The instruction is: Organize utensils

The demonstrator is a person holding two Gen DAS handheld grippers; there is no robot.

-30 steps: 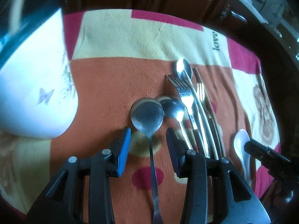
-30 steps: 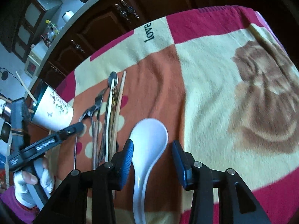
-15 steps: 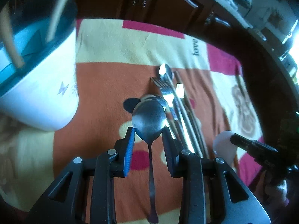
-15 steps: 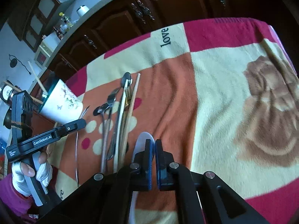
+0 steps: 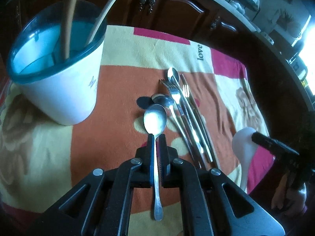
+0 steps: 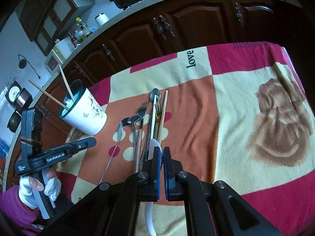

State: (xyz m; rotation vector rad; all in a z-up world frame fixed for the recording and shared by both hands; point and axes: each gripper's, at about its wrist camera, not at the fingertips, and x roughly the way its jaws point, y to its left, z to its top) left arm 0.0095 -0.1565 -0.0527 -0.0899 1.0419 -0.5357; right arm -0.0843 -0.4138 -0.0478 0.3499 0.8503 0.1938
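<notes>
Steel spoon (image 5: 155,121) now clamped by the neck in the left tongs (image 5: 156,137), which have just been closing on it; raised off the blanket (image 5: 122,82) since a second ago. White spoon (image 6: 153,149) pinched edge-on in the right tongs (image 6: 161,153), also lifted. Probably both ready for the cup (image 5: 65,90), standing near on the left with two chopsticks (image 5: 68,19) inside. Remaining cutlery (image 5: 185,108) lying together; wide free cloth towards the right, worktop edge close behind.

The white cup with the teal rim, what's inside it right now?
Two chopsticks lean inside the cup, sticking out above its rim. Its blue inside shows; the very bottom is hidden by the near wall.
</notes>
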